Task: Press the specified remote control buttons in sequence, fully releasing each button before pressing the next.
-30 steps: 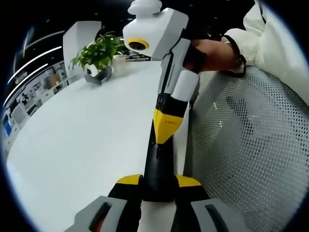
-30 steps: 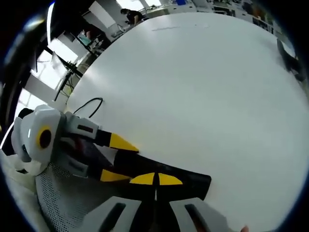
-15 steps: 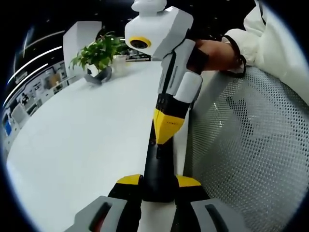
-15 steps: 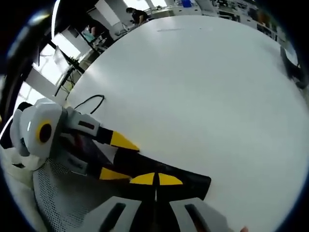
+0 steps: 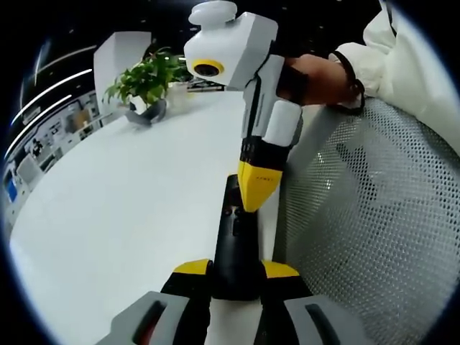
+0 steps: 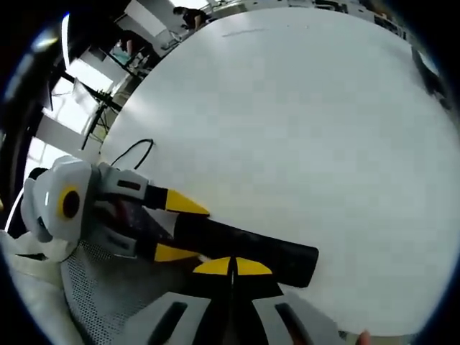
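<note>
While my left tongs [image 5: 233, 277] are clamping the near end of the remote [image 5: 234, 241] at the table [image 5: 129, 201] edge, my right tongs [image 5: 257, 188], closed with nothing between them, are hovering with the tips over its buttons. I judge I am between presses; next I should come down straight on the target button. I am counting one remote, two tongs, one plant [image 5: 147, 83], one mesh chair [image 5: 374, 215].
</note>
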A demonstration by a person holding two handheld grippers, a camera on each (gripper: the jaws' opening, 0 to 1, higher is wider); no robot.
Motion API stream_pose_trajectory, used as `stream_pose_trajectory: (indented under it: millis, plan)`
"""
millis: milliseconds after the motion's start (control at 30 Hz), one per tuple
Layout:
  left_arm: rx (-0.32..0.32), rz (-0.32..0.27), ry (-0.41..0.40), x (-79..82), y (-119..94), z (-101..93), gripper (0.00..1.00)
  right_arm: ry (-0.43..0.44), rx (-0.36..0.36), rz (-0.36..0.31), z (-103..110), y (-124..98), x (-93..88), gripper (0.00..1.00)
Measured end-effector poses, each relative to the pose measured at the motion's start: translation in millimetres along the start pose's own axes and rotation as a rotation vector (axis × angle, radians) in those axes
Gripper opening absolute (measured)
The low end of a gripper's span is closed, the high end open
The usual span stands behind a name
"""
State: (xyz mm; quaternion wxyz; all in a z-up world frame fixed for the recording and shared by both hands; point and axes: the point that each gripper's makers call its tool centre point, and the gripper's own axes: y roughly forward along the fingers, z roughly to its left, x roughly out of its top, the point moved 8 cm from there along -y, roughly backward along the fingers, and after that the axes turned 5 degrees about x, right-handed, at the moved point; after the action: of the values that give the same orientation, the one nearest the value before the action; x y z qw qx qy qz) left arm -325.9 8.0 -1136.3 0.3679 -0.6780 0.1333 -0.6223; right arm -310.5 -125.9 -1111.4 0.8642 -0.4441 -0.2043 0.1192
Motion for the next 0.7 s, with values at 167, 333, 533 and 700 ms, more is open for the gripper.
stream_pose_trajectory:
  millis: [167, 333, 533, 700]
  plan:
    - [0.000, -0.001, -0.004, 0.3, -0.3, -0.2, 0.25, -0.014, -0.009, 0.011, 0.7, 1.8, -0.5, 0.00]
    - [0.000, -0.001, -0.002, 0.1, -0.5, -0.6, 0.25, -0.023, -0.015, 0.030, 1.1, 4.2, -1.4, 0.00]
    - [-0.002, -0.001, 0.000, 0.5, -0.8, -0.9, 0.26, -0.028, -0.019, 0.036, 0.4, 5.0, -2.4, 0.00]
    - [-0.002, -0.001, 0.002, 0.4, -0.5, -1.3, 0.26, -0.004, -0.009, 0.031, -1.1, 5.1, -2.6, 0.00]
